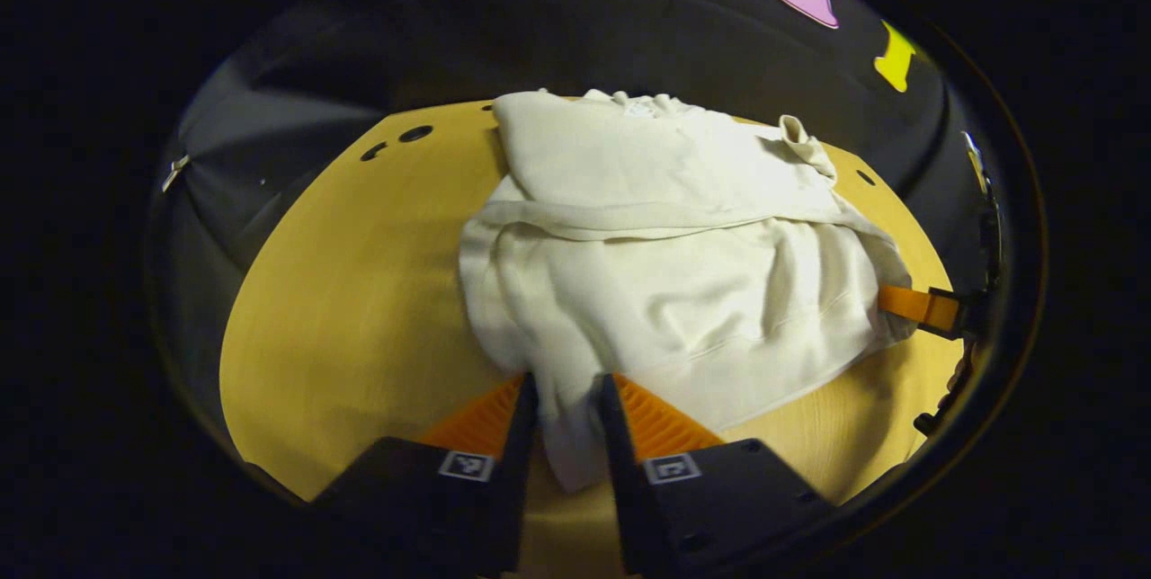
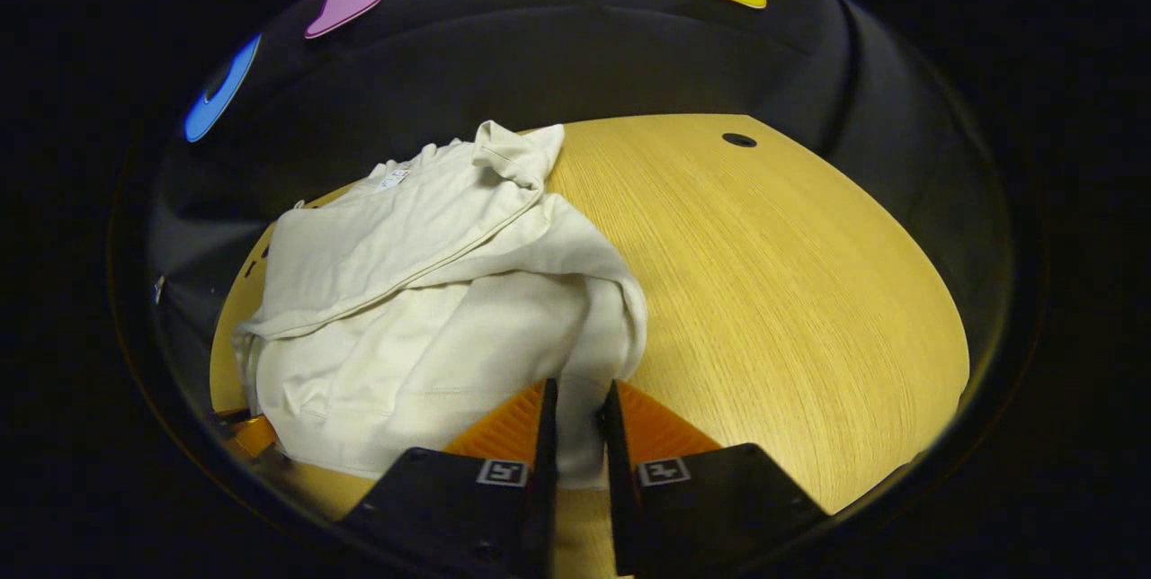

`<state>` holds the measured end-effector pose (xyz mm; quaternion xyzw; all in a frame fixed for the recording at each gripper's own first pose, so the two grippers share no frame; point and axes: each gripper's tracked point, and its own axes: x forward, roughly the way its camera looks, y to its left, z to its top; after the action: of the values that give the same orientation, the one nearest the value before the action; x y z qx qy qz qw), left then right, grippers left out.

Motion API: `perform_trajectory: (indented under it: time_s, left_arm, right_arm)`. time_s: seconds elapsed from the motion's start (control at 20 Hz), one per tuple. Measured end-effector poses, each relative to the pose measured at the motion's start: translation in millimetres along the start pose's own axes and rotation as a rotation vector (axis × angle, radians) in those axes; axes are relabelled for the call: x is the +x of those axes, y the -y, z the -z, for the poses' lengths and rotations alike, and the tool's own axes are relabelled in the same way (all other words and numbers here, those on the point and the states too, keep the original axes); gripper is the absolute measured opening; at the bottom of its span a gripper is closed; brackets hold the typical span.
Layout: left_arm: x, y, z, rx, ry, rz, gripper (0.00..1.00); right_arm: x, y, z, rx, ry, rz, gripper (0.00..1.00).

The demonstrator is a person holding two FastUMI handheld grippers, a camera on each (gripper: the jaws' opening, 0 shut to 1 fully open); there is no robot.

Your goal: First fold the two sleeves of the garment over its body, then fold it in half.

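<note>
The garment (image 1: 665, 291) is a cream, long-sleeved sweatshirt lying on the wooden table, rumpled and already partly folded. Both sleeves are laid across its body: one forms a flat band over the upper part, and the cuff (image 2: 508, 152) of one sticks up at the far edge. The lower half is loosely bunched with soft creases, and its near hem is gathered into two pinched tucks, one at each bottom corner.

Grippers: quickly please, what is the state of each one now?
Left gripper: shut on the garment, near its hem.
Right gripper: shut on the garment too.
</note>
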<state>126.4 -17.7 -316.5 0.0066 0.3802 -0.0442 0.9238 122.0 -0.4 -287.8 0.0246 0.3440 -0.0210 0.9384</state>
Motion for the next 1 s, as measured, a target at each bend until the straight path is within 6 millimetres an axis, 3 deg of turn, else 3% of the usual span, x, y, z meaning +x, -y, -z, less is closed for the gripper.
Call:
perform_trajectory:
  time_s: [0.05, 0.25, 0.7, 1.0]
  left_arm:
    - [1.6, 1.0, -1.7, 0.017, 0.002, 0.003, 0.24]
    - [4.9, 7.1, -11.6, -0.068, 0.035, 0.033, 0.07]
    - [3.8, 0.6, -24.4, -0.233, 0.048, 0.050, 0.07]
    - [-0.7, 3.6, -71.2, -0.256, 0.146, 0.062, 0.06]
  right_arm:
    - [1.0, -4.5, -1.8, -0.016, 0.005, -0.019, 0.12]
    - [1.0, -12.7, -1.6, 0.016, -0.037, -0.091, 0.08]
    - [3.6, -34.8, -20.5, 0.044, -0.018, -0.158, 0.08]
    - [8.2, -58.5, -63.4, 0.027, 0.048, -0.210, 0.08]
